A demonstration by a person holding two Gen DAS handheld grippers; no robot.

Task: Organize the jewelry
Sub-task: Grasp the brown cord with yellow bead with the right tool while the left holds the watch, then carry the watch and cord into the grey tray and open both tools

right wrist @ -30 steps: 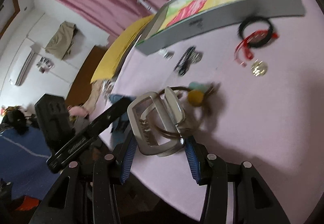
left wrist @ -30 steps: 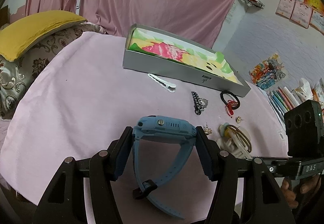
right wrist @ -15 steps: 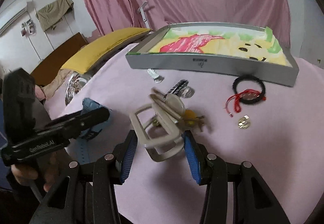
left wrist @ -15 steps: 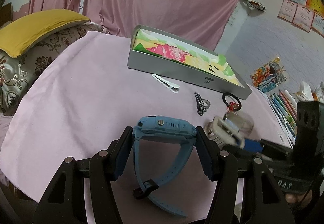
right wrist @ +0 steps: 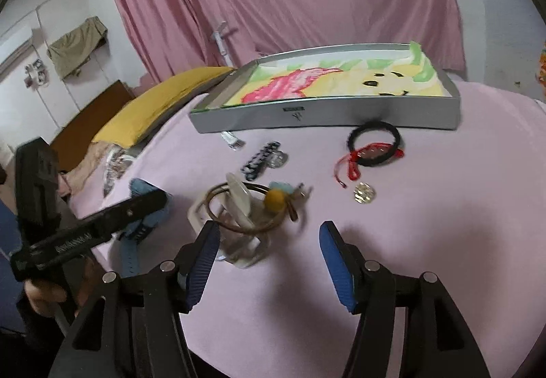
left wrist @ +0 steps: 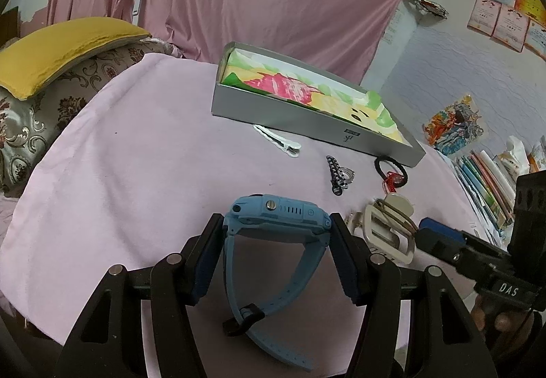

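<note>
L gripper (left wrist: 277, 236): jaws clamped on blue watch (left wrist: 278, 212), strap hanging below. R gripper (right wrist: 268, 256): jaws wide apart, holding nothing; beige claw clip (right wrist: 239, 207) w/ hair ties lies at 11 o'clock by its L pad. Grey box (right wrist: 327, 113) at 12 o'clock, black band (right wrist: 373, 142) before it.

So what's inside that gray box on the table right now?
The gray box holds only a colorful paper liner with pink, yellow and green patches; no jewelry shows on it. The near wall hides the strip of floor just behind it, and whatever lies under the liner is covered.
</note>
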